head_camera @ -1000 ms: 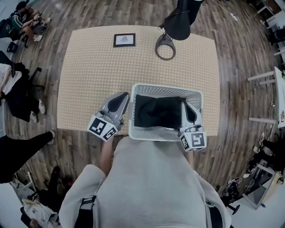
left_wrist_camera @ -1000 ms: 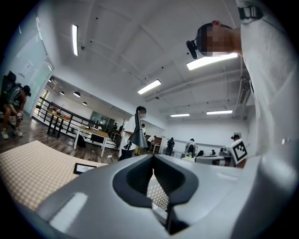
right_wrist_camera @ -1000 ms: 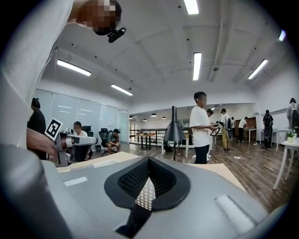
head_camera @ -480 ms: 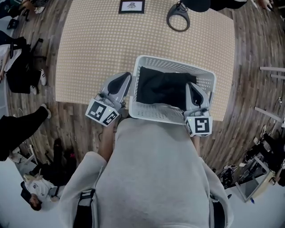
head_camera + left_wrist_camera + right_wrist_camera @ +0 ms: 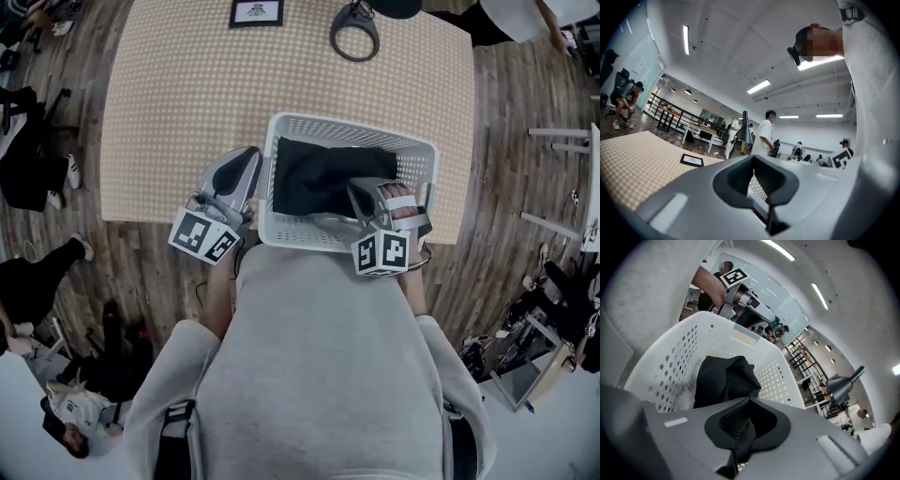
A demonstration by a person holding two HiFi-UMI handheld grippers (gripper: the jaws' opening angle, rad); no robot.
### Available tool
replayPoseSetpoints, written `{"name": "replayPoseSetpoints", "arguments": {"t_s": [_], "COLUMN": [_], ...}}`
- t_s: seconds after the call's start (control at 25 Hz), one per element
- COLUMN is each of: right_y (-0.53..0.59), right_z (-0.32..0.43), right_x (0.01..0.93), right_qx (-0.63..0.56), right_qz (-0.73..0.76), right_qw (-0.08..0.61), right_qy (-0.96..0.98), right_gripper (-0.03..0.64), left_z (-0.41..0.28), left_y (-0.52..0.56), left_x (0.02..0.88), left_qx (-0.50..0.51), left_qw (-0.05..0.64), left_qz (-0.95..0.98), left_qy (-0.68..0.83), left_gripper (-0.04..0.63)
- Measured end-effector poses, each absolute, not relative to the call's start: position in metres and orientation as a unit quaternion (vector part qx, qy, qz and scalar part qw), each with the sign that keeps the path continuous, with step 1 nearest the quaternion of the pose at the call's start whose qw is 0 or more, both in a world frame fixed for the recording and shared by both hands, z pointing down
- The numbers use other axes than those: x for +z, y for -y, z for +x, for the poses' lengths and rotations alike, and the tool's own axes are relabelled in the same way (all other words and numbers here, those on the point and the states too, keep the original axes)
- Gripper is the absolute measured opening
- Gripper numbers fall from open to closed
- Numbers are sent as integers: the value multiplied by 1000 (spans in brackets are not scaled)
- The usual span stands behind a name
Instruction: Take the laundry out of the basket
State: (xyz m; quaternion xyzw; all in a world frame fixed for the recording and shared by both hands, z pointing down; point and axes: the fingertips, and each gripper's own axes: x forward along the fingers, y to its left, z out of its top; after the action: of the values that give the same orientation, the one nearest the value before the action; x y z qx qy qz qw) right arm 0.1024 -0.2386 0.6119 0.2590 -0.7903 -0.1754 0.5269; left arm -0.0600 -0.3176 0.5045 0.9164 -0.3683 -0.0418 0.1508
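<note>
Beige table, white basket, black laundry just beyond clenched right tool; left tool clenched

Cannot see the floor of the basket, covered by the black laundry. Near wall of the basket partly hidden in the head view, behind the grey top and under the right gripper, tips lost against the dark cloth there. Beyond the basket, framed card cut by the picture's upper edge, print too small to read. Also beyond the basket, dark ring joined to a dark shape mostly out of frame. In the left gripper view, only a sliver of dotted surface between the jaws; basket wall or tablecloth, cannot tell. In the right gripper view, lower part of the laundry hidden behind the gripper's body.
</note>
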Motion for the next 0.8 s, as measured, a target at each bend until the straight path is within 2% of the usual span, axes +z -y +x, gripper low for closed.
{"name": "replayPoseSetpoints", "arguments": {"t_s": [0.16, 0.2, 0.24, 0.28, 0.36, 0.4, 0.44, 0.8], "right_y": [233, 231, 228, 227, 228, 229, 231, 257], "right_z": [99, 99, 99, 99, 99, 100, 100, 95], "right_x": [628, 635, 644, 653, 669, 677, 684, 736], "right_qx": [-87, -55, -23, -1, 10, 9, 7, 74], "right_qz": [229, 213, 196, 179, 152, 140, 129, 39], "right_qw": [529, 536, 546, 558, 584, 597, 608, 653], "right_qy": [813, 815, 814, 810, 797, 790, 783, 753], "right_gripper": [4, 121, 286, 333, 516, 572, 597, 598], "left_z": [-65, -66, -67, -69, -72, -74, -76, -95], "left_y": [320, 320, 321, 322, 322, 322, 322, 323], "left_x": [504, 504, 504, 504, 504, 504, 504, 509], "left_qx": [-49, -50, -51, -52, -55, -56, -57, -60], "left_qw": [152, 152, 152, 152, 153, 153, 154, 161], "left_qz": [913, 913, 912, 912, 910, 909, 908, 897], "left_qy": [374, 376, 377, 378, 382, 384, 386, 407], "left_gripper": [9, 9, 9, 9, 9, 9, 9, 9]}}
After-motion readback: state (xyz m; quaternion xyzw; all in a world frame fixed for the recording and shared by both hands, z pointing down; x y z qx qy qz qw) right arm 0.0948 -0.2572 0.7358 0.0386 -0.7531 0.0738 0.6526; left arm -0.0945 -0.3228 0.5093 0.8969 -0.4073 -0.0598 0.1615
